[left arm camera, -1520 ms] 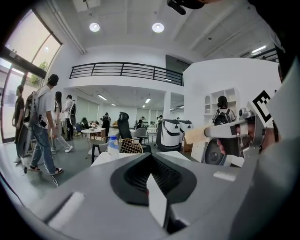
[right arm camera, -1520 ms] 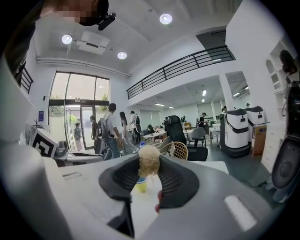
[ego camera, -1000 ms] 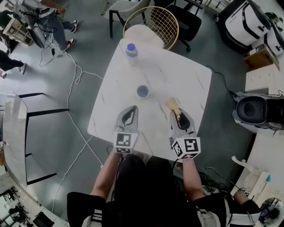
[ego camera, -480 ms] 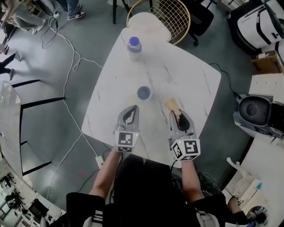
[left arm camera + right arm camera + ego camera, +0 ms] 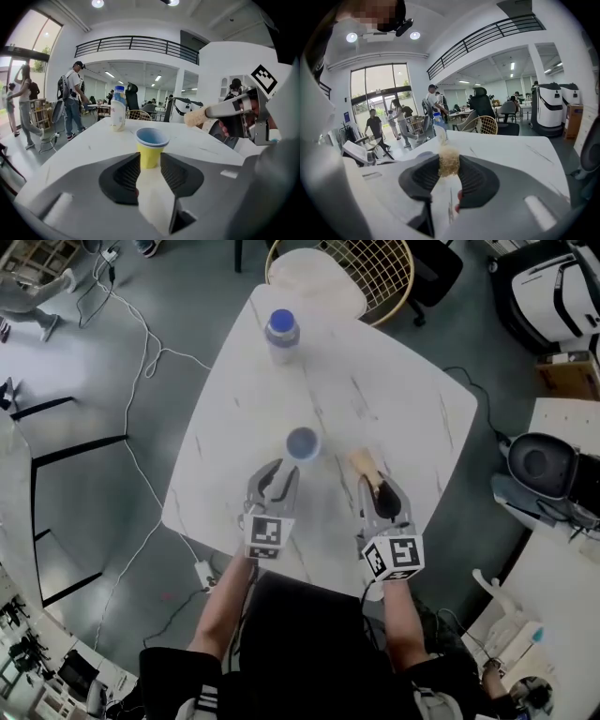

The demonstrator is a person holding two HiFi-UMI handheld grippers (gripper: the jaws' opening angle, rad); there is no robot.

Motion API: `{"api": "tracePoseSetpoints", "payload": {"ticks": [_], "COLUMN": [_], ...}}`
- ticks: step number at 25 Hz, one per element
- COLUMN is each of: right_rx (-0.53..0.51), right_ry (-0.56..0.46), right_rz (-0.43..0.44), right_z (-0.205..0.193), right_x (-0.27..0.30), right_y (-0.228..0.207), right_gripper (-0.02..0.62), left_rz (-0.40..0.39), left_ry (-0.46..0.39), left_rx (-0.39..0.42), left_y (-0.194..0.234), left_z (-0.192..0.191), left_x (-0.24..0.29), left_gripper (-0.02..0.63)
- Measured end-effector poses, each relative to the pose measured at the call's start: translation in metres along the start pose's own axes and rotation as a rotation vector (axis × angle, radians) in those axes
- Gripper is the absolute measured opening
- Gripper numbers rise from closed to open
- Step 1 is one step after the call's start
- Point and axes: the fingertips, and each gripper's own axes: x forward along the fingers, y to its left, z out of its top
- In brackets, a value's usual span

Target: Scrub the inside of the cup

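Left gripper [image 5: 277, 474], jaws newly apart, nearer cup [image 5: 302, 442]; bottle [image 5: 281, 334] label unreadable

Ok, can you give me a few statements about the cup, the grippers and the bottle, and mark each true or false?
1. The cup stands upright on the table. True.
2. The right gripper is empty. False: it is shut on a scrubber.
3. The left gripper grips the cup. False: its jaws have just been opening and stand apart with nothing between them; the cup stands just ahead, untouched.
4. The bottle has a blue cap. True.
5. The scrubber is inside the cup. False: it is held beside the cup.
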Motion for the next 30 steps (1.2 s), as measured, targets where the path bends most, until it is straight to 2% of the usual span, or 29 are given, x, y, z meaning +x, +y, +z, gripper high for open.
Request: {"api": "tracePoseSetpoints", "payload": {"ticks": [1, 4, 9, 14, 24, 25, 27, 30], "right_rx": [0.001, 0.009, 0.023, 0.033, 0.044, 0.045, 0.047, 0.047], "right_ry": [0.004, 0.014, 0.017, 0.025, 0.034, 0.034, 0.032, 0.029], "right_rz": [0.002, 0.007, 0.000, -0.021, -0.056, -0.057, -0.057, -0.053], "right_z": [-0.001, -0.003, -0.004, -0.008, -0.012, -0.012, -0.012, -0.012], "right_x": [0.002, 0.005, 0.007, 0.007, 0.004, 0.004, 0.005, 0.004], "right_y": [0.000, -0.001, -0.006, -0.016, -0.030, -0.031, -0.031, -0.031], "right_gripper": [0.110, 0.110, 0.110, 0.110, 0.110, 0.110, 0.110, 0.110], "left_rz": [-0.012, -0.036, -0.033, -0.028, -0.023, -0.022, -0.014, -0.007], "left_ry": [0.002, 0.015, 0.041, 0.038, 0.044, 0.043, 0.049, 0.047], "left_rx": [0.003, 0.045, 0.072, 0.070, 0.060, 0.061, 0.058, 0.072], "left_y": [-0.001, -0.005, -0.005, -0.007, -0.004, -0.004, -0.003, -0.002], "left_z": [-0.001, -0.005, -0.012, -0.012, -0.009, -0.009, -0.012, -0.010], "left_x": [0.003, 0.012, 0.029, 0.048, 0.067, 0.067, 0.067, 0.068], "left_gripper": [0.169, 0.276, 0.349, 0.373, 0.373, 0.370, 0.309, 0.298]}}
